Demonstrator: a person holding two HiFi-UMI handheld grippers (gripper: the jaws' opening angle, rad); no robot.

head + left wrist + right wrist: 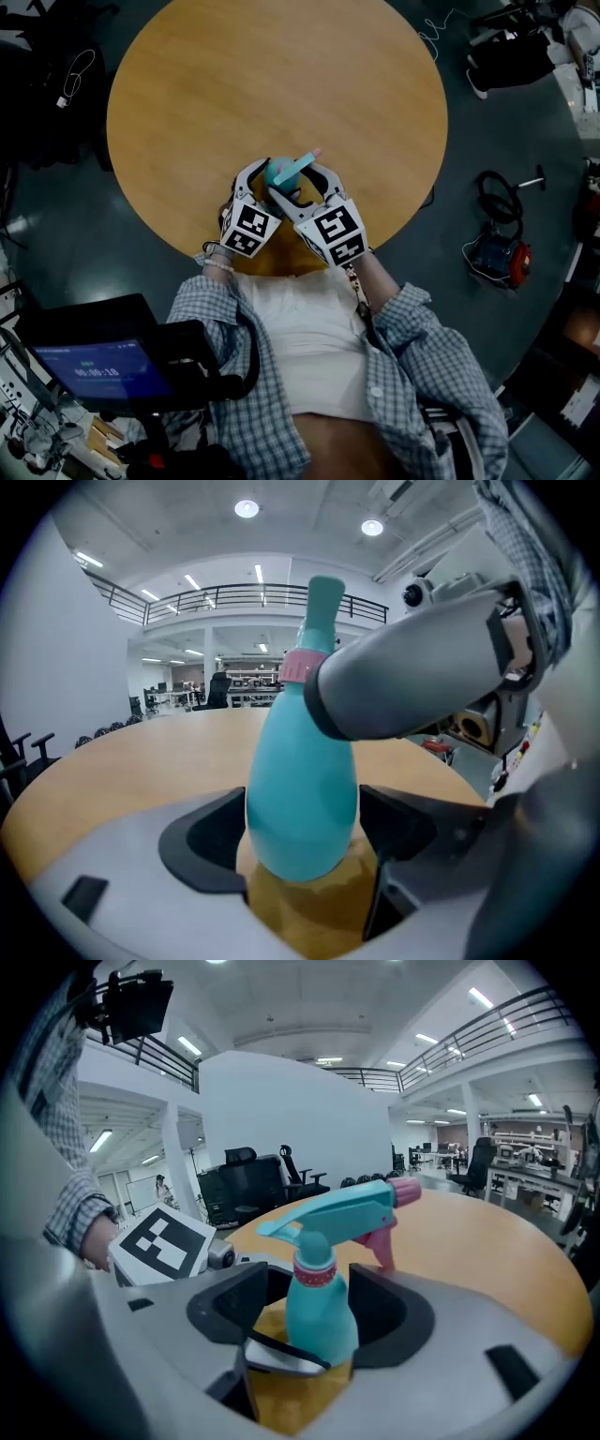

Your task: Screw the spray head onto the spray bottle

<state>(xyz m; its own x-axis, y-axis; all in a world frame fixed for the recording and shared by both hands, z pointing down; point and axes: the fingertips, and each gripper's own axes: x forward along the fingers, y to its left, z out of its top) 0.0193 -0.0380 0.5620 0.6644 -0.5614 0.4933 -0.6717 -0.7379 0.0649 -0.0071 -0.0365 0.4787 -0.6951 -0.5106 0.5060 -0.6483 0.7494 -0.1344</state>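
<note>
We found the spray bottle (302,799) standing roughly upright over the near edge of the round wooden table (281,75), between the two grippers. We could not tell whether its base rested on the tabletop.

The left gripper (255,178) was clamped on the bottle's wide lower body. In the left gripper view, both dark pads lay against the teal sides, one on each flank.

The spray head (347,1211) sat on the bottle's neck, joined to it by a pink collar (314,1269). Its pink nozzle (405,1192) pointed away from the person, out across the table. We could not judge how tightly the head was seated.

The right gripper (314,1309) was released. In the right gripper view, its jaws stood wide apart with the upper part of the bottle between them, below the collar, and the pads were not pressing on it. This gripper reached in from the person's right, crossing just above the left gripper's jaws.

The left gripper's marker cube (161,1241) showed just beside the bottle in the right gripper view.
</note>
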